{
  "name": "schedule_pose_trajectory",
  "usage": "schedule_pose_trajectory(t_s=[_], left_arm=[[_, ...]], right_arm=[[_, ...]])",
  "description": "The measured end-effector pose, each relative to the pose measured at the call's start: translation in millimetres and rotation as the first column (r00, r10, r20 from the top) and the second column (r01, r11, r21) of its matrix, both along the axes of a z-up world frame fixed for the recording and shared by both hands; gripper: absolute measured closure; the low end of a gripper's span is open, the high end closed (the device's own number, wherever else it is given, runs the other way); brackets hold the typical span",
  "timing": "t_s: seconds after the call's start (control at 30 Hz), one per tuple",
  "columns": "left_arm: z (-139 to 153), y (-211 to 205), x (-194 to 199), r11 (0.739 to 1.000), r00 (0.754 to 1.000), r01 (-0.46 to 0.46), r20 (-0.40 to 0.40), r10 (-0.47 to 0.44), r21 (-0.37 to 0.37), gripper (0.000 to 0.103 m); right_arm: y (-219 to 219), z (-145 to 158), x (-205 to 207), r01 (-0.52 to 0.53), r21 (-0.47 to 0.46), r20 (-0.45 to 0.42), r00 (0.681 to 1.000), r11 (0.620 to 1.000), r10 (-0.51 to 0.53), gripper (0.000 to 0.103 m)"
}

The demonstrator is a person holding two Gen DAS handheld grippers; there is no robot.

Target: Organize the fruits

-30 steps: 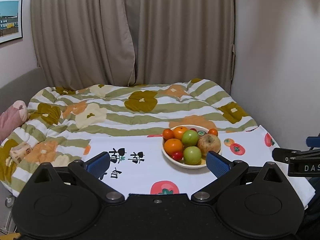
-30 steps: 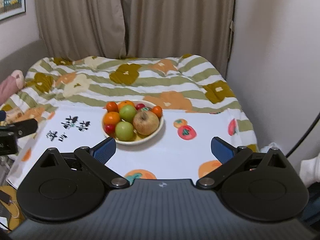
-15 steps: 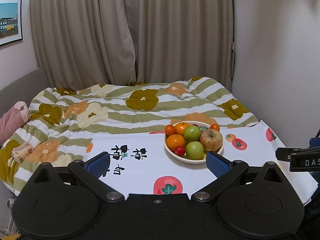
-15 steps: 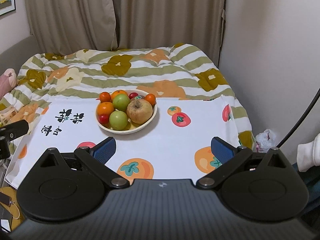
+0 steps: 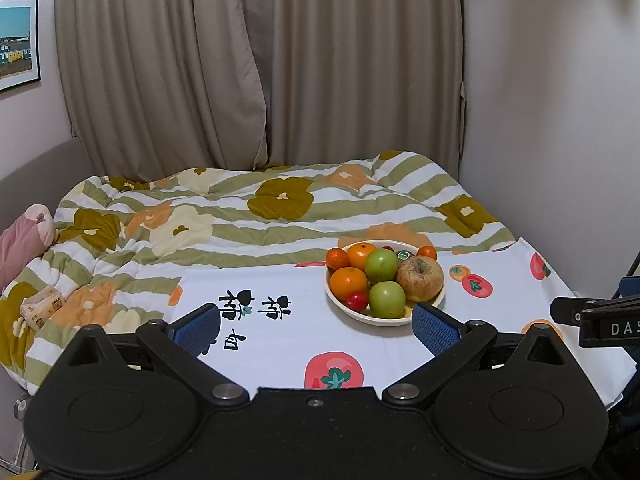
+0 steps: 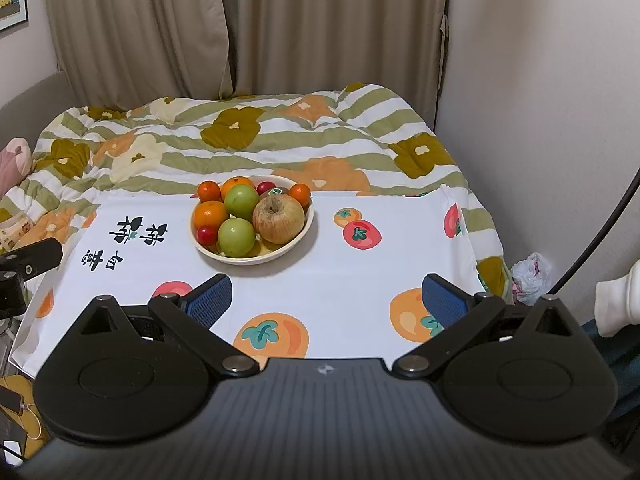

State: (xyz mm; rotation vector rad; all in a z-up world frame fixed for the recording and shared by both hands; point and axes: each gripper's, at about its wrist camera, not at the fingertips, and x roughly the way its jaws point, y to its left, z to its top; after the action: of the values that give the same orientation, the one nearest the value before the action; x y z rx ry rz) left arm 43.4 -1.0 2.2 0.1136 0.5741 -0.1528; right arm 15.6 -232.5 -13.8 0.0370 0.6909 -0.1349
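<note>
With both the left gripper [image 5: 316,326] and the right gripper [image 6: 326,298] hanging spread wide and empty, the heaped bowl [image 6: 298,236] is sitting toward the far edge of the printed cloth [image 6: 340,280] on soft bedding, so a careless grab is risking fruit rolling off.

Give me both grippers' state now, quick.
Left gripper: open, holding nothing.
Right gripper: open, holding nothing, short of the cream ceramic fruit bowl.

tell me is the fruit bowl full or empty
Full: the bowl is heaped with fruit, including a big apple, green fruits and oranges.
</note>
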Motion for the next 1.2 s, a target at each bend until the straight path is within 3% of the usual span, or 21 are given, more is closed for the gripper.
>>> schedule_pose_trajectory(t_s=[1.2], left_arm=[[1.1, -2.4, 6.6, 1.0, 1.0, -0.008, 0.012, 0.007, 0.012, 0.0]], right_arm=[[3.2, -7.5, 0.4, 0.001, 0.009, -0.015, 1.0, 1.0, -0.001, 0.0]])
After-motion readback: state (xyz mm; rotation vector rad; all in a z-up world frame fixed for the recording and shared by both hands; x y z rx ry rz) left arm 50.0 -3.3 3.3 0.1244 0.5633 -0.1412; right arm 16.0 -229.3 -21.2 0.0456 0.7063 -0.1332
